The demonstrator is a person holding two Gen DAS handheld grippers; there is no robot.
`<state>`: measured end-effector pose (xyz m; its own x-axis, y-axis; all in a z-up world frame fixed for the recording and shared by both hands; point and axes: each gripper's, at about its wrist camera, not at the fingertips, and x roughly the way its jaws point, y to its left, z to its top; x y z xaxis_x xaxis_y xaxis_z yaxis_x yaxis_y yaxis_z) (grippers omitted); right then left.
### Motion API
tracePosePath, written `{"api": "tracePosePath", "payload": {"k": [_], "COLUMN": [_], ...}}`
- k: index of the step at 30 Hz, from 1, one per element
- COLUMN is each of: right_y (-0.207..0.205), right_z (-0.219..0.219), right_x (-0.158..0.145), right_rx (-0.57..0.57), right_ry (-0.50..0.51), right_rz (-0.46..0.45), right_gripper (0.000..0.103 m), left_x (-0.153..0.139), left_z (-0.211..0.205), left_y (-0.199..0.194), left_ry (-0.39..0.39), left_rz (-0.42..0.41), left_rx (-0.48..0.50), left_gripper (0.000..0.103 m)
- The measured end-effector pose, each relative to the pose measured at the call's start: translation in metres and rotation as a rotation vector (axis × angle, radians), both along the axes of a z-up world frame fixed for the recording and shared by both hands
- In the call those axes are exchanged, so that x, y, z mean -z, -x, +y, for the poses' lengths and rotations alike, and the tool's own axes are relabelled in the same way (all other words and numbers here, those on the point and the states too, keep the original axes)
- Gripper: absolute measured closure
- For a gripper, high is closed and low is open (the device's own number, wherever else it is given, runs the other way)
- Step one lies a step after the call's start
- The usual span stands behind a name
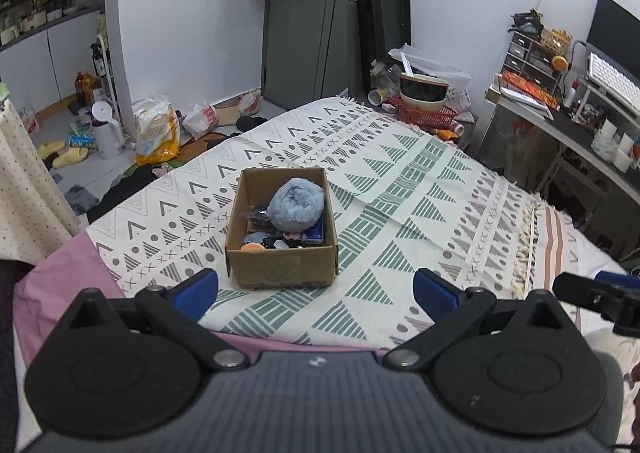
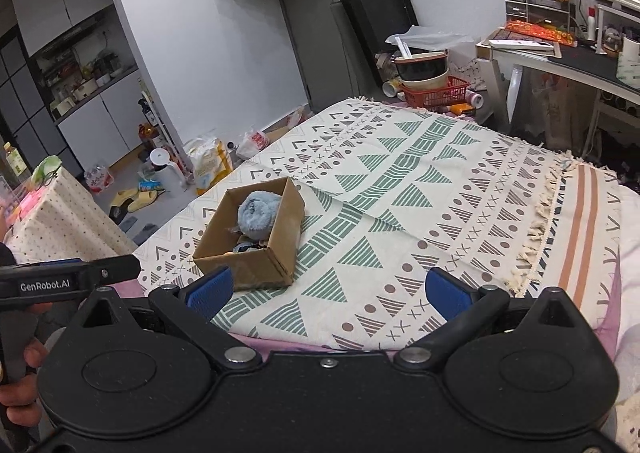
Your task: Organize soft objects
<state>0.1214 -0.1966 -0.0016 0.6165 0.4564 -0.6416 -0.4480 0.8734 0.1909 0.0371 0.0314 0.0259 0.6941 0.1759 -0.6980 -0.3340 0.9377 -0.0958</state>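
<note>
A plush ball [image 1: 296, 204] lies in the box [image 1: 280, 265] on the blanket [image 1: 400, 189].

— What do we see carrying it all?
— A bed [image 1: 56, 285], its pink sheet under a patterned blanket [image 1: 400, 189] filling mid-frame.
— And on the blanket?
— We find one open cardboard box [image 1: 280, 265], left of centre.

Your cardboard box [image 1: 280, 267] is matt brown, its walls plain and a little rough. Inside, the blue plush [image 1: 296, 205] looks fluffy and soft. Under it you have a woven printed cloth [image 1: 400, 189], fringed, over what seems a smooth pink sheet [image 1: 60, 277].
</note>
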Motion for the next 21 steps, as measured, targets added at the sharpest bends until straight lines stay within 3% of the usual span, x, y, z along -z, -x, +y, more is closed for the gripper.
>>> {"api": "tracePosePath", "payload": {"k": [21], "right_y": [0.029], "right_z": [-0.011], "right_x": [0.008], "right_rx": [0.062], "right_ry": [0.041], "right_rz": [-0.009], "right_gripper": [0.000], "left_x": [0.011], "left_z": [-0.014], "left_y": [0.023], "left_ry": [-0.013], "left_rz": [0.015], "left_rx": [0.063], "left_gripper": [0.000]}}
